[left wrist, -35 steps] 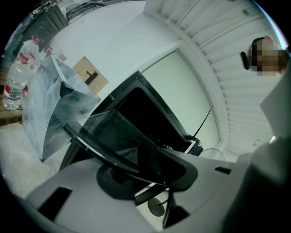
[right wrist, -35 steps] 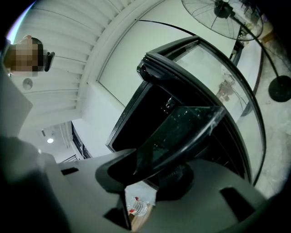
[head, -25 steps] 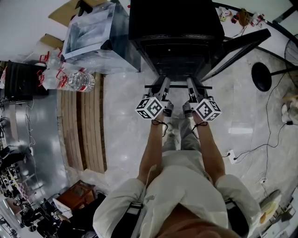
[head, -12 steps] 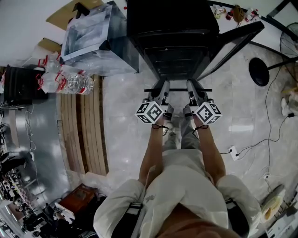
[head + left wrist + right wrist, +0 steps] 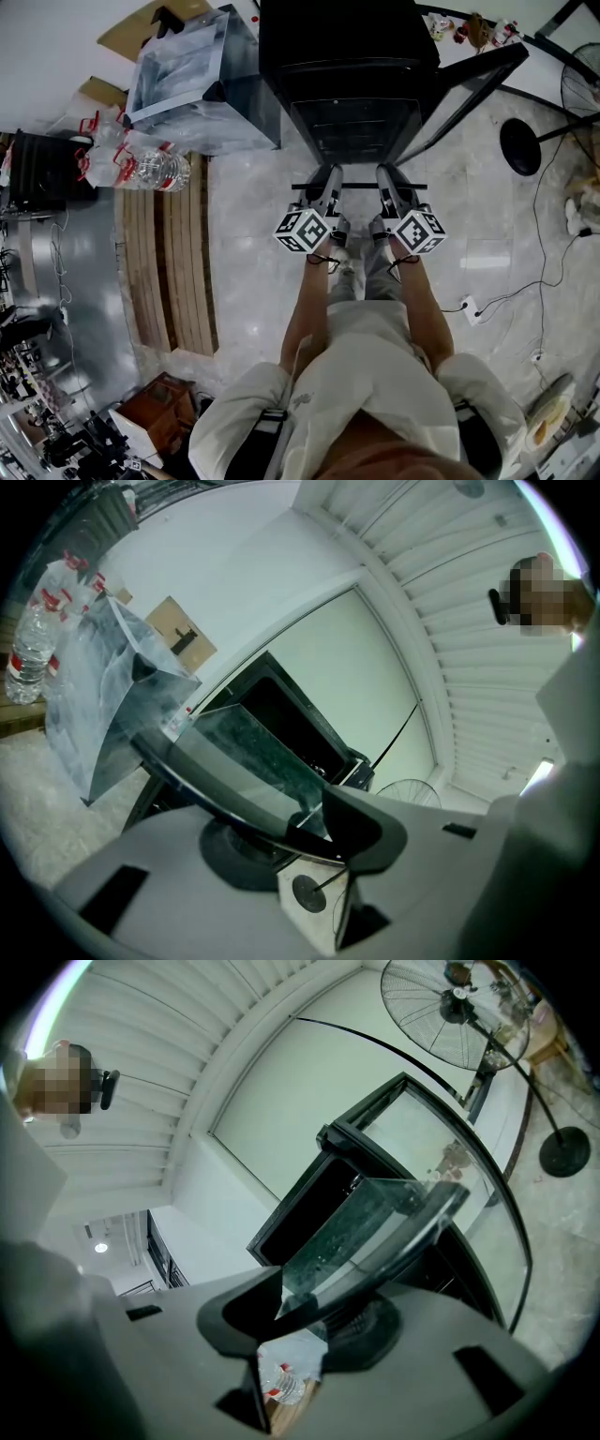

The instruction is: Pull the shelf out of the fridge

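Observation:
The black fridge (image 5: 352, 56) stands open in front of me, with its door (image 5: 478, 89) swung to the right. Its glass shelf (image 5: 359, 185), edged with a dark front strip, sticks out of the opening, level. My left gripper (image 5: 325, 184) is shut on the left part of the strip and my right gripper (image 5: 385, 184) on the right part. In the left gripper view the glass shelf (image 5: 248, 747) runs into the closed left gripper (image 5: 314, 825). In the right gripper view the shelf (image 5: 375, 1222) is likewise clamped in the right gripper (image 5: 281, 1299).
A clear plastic-wrapped box (image 5: 187, 66) stands left of the fridge, with water bottles (image 5: 155, 164) beside it. A wooden pallet (image 5: 169, 253) lies on the floor at left. A fan base (image 5: 523, 145), cables and a power strip (image 5: 466, 314) lie at right.
Both grippers have drawn back toward the person with the shelf held between them. The shelf's front strip now stands a little farther out of the fridge.

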Demonstrator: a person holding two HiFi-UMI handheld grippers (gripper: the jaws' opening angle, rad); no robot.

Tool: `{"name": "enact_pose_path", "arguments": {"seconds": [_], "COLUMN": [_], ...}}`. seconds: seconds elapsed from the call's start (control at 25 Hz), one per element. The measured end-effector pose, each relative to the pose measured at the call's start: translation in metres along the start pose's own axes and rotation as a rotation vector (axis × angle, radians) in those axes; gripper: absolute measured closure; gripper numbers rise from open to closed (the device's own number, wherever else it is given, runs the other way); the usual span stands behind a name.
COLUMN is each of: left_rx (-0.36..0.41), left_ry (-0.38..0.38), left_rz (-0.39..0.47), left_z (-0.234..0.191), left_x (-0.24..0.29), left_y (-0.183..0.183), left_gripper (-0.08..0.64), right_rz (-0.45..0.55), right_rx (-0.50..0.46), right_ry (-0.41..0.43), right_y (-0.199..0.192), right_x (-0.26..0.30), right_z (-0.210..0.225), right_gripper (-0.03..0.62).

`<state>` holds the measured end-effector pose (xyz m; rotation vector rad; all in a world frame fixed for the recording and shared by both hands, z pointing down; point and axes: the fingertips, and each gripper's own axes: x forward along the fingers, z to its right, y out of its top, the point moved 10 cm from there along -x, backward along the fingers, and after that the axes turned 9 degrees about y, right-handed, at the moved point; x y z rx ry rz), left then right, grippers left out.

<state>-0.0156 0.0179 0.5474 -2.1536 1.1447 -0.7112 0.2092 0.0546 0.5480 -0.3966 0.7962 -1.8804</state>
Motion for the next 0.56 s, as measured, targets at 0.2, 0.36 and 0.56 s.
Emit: {"name": "enact_pose_path", "arguments": {"seconds": [0.2, 0.36, 0.56], "left_rx": [0.007, 0.005, 0.002], "left_ry": [-0.006, -0.010, -0.015], "left_rz": [0.004, 0.006, 0.001], "left_z": [0.002, 0.002, 0.003], "left_x": [-0.005, -0.007, -0.015], "left_y": [0.001, 0.005, 0.004], "left_gripper": [0.417, 0.419, 0.419], "right_rz": [0.004, 0.003, 0.008], "right_rx": [-0.002, -0.006, -0.004], "right_ry": [0.004, 0.003, -0.002], "right_y": [-0.001, -0.001, -0.004], "right_x": [-0.004, -0.002, -0.009], "right_z": [-0.003, -0.008, -0.015], "right_gripper": [0.477, 0.479, 0.479]}}
